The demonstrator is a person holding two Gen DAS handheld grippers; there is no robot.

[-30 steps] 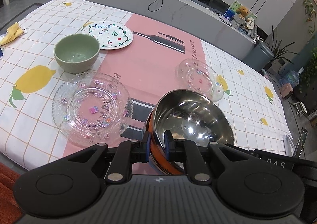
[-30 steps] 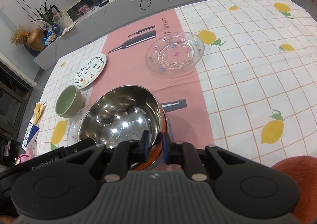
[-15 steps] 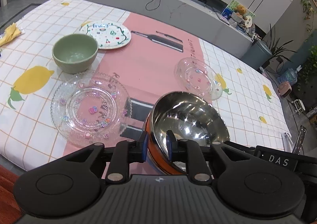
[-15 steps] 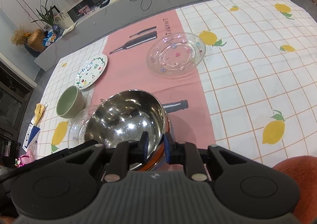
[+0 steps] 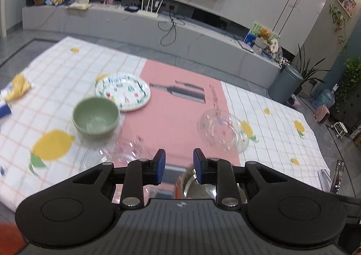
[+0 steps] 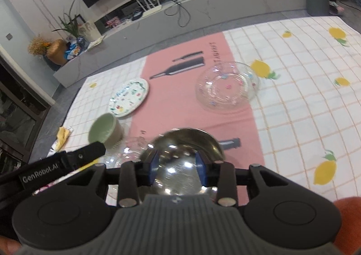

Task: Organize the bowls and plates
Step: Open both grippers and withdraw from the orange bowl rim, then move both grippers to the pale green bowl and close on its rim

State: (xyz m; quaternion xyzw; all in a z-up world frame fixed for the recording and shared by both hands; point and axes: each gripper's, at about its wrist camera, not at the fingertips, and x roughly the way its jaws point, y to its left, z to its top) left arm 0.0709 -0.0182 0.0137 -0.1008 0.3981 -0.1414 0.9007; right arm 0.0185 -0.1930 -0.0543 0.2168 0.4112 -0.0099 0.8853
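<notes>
The left tool (image 5: 177, 166) sits at the bottom centre of the left wrist view, its jaws opening with nothing between the blue pads (image 5: 160, 166); it is released. Just below the gap, at the lower centre, a sliver of the steel bowl (image 5: 196, 187) with an orange outer wall shows, apart from the pads. To the lower left of the tool, a clear glass plate (image 5: 112, 158) lies blurred on the table (image 5: 282, 124). Further up and left stands the green bowl (image 5: 96, 117), and just beyond it the white patterned plate (image 5: 123, 91), near the bowl's far rim. A second clear glass dish (image 5: 222, 131) rests right of centre, at the edge of the pink strip of the cloth.

In the right wrist view the right tool (image 6: 176, 167) is at the bottom centre, its jaws opening too. The steel bowl (image 6: 187, 144) fills the gap behind them, yet the pads do not press on it, so this tool is released as well. The left tool's black body (image 6: 67, 160) reaches in from the lower left. Beyond it stand the green bowl (image 6: 105, 131) and the patterned plate (image 6: 128, 97), with the glass dish (image 6: 226, 88) at upper right of centre
</notes>
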